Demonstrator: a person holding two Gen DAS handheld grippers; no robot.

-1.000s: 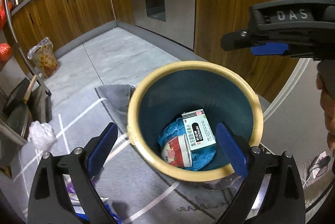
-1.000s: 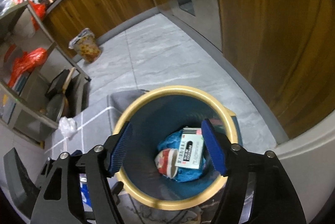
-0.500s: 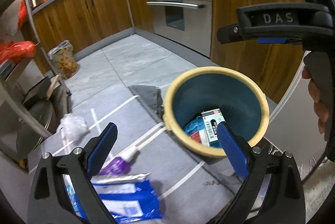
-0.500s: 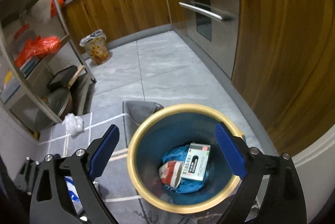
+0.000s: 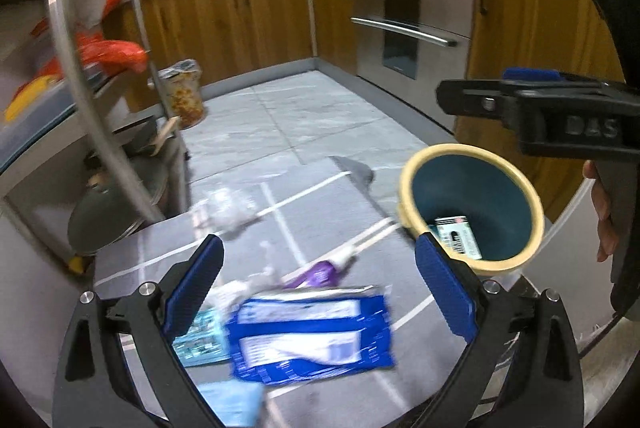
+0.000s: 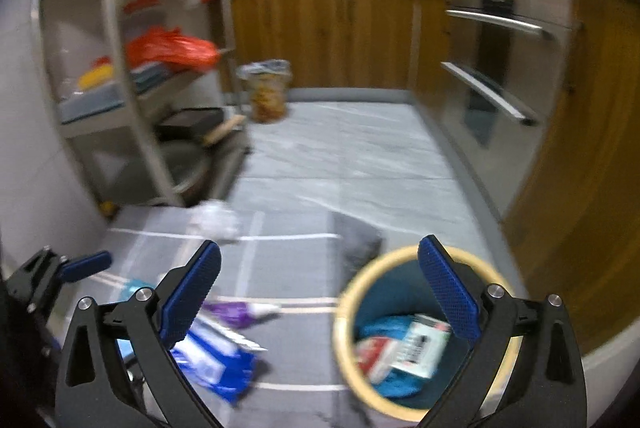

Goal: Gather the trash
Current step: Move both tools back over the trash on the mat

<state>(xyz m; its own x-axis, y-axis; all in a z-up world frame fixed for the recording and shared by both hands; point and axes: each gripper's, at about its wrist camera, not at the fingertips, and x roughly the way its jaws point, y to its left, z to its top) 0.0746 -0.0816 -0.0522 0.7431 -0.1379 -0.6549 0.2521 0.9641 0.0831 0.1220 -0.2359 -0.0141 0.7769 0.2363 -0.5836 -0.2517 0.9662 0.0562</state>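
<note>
A teal bin with a yellow rim (image 5: 516,260) (image 6: 348,292) stands on the floor mat; a white box (image 5: 456,236) (image 6: 420,348), a red cup (image 6: 372,352) and a blue cloth (image 6: 384,324) lie inside. A blue and white wrapper (image 5: 308,332) (image 6: 208,360), a purple tube (image 5: 316,274) (image 6: 236,312) and a crumpled clear plastic piece (image 5: 228,212) (image 6: 216,220) lie on the mat. My left gripper (image 5: 318,284) is open and empty above the wrapper. My right gripper (image 6: 318,288) is open and empty, left of the bin; it also shows in the left wrist view (image 5: 532,108).
A metal shelf rack (image 5: 80,100) (image 6: 132,88) with pans and red bags stands on the left. Wooden cabinets (image 5: 248,20) and an oven (image 5: 408,28) line the back and right. A lined bin (image 5: 184,100) (image 6: 268,92) stands at the far wall. A grey cloth (image 6: 356,244) lies by the bin.
Both grippers have pulled back and swung left, away from the bin. The floor litter has come into view under the left gripper. Both stay open.
</note>
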